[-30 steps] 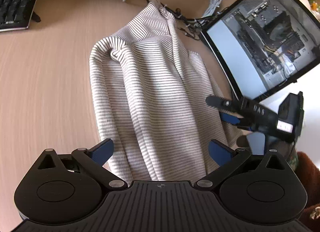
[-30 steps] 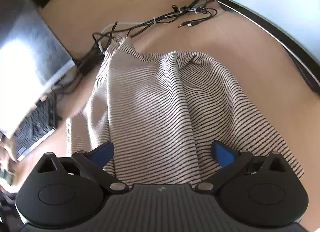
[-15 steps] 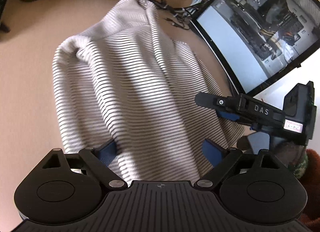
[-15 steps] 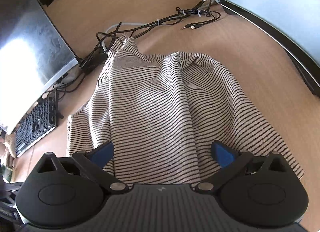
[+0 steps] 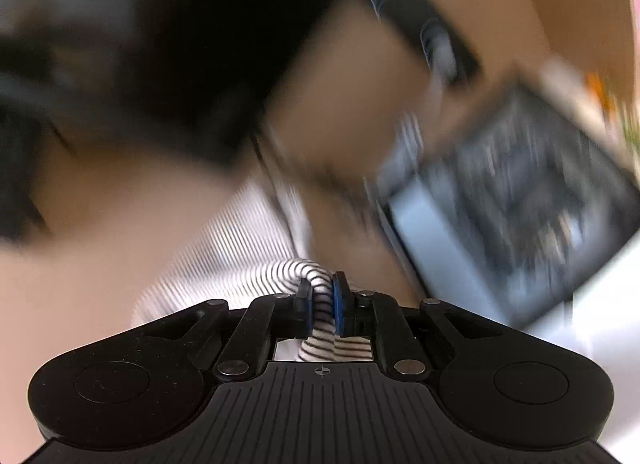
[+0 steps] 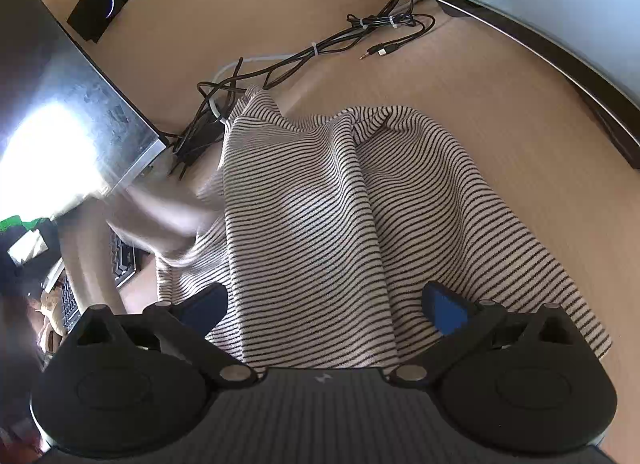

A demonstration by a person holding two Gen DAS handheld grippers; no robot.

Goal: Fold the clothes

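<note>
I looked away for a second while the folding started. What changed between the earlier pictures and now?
The left gripper, open around the striped garment a second ago, has shut on a bunch of its near edge, and its view is now blurred from moving. The right gripper stayed open over the cloth, barely shifting. The garment's far part, the cables and the desk look unchanged.

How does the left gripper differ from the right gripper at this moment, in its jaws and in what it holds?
The left gripper has its jaws shut on a bunched fold of the striped shirt; the right gripper has its jaws wide open and holds nothing. The cloth sits pinched between the left gripper's blue pads, while the shirt only lies flat on the desk below the right gripper's spread fingers. Both grippers are black with blue pads and point at the same shirt.
</note>
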